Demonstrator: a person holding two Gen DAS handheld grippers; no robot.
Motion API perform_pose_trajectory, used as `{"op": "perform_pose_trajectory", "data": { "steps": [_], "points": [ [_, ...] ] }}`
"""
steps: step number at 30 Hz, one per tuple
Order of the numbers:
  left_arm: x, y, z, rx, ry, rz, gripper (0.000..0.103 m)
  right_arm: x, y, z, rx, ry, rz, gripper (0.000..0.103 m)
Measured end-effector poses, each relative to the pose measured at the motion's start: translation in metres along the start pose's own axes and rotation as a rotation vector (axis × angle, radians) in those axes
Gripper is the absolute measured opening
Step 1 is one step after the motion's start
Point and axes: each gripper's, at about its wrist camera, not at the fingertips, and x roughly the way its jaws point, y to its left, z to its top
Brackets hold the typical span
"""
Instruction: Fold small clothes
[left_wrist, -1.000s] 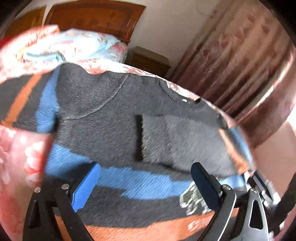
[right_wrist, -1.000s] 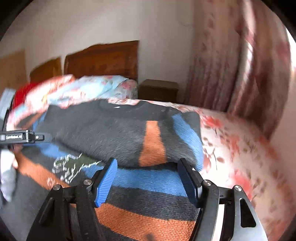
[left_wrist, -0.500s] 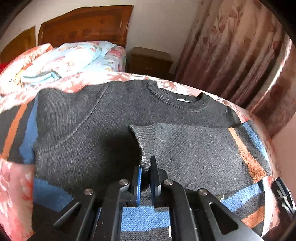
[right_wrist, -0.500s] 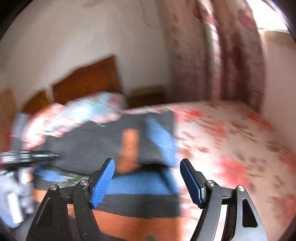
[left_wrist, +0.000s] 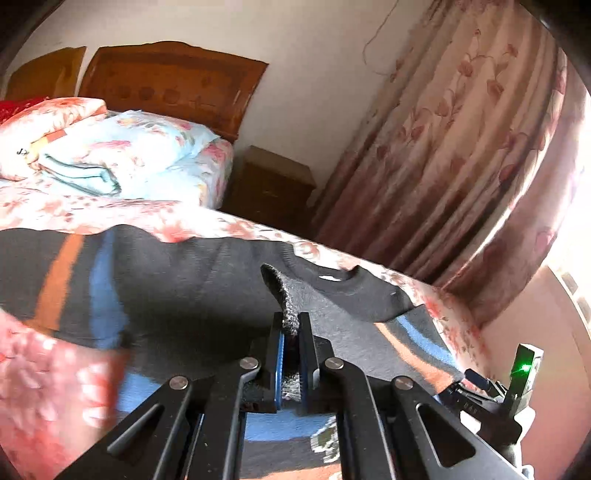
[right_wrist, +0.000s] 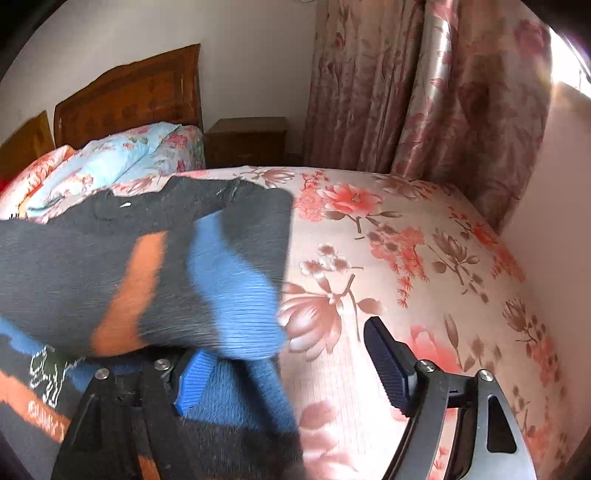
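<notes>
Centrally, the left gripper (left_wrist: 290, 325) pinches the ribbed sleeve cuff (left_wrist: 282, 295) of the striped knit sweater (right_wrist: 155, 258) lying on the floral bedspread (right_wrist: 424, 258) (soft, limp, best taken at cuffs or hems), while the right gripper (right_wrist: 291, 369) gapes wide, empty.

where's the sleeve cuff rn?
Left wrist view, centre: the sleeve cuff is pinched in the left gripper, lifted above the sweater body, below the collar.
</notes>
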Motion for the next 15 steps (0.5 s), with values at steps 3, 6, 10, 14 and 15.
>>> {"op": "perform_pose_trajectory", "data": {
  "steps": [3, 6, 10, 14, 15],
  "points": [
    [0.015, 0.021, -0.012, -0.034, 0.064, 0.045, 0.006, 0.008, -0.006, 0.0, 0.04, 0.025, 0.014, 0.103],
    [0.028, 0.036, -0.03, -0.077, 0.089, 0.073, 0.006, 0.009, -0.01, -0.001, 0.06, 0.032, 0.012, 0.103],
    [0.041, 0.039, -0.045, -0.057, 0.095, 0.13, 0.006, 0.01, -0.01, -0.003, 0.048, 0.048, 0.018, 0.103],
    [0.03, 0.038, -0.038, -0.033, 0.032, 0.177, 0.006, 0.015, -0.01, -0.004, 0.039, 0.07, 0.018, 0.103],
    [0.03, 0.038, -0.039, -0.028, 0.038, 0.184, 0.006, 0.015, -0.01, -0.004, 0.037, 0.072, 0.016, 0.103]
  ]
}}
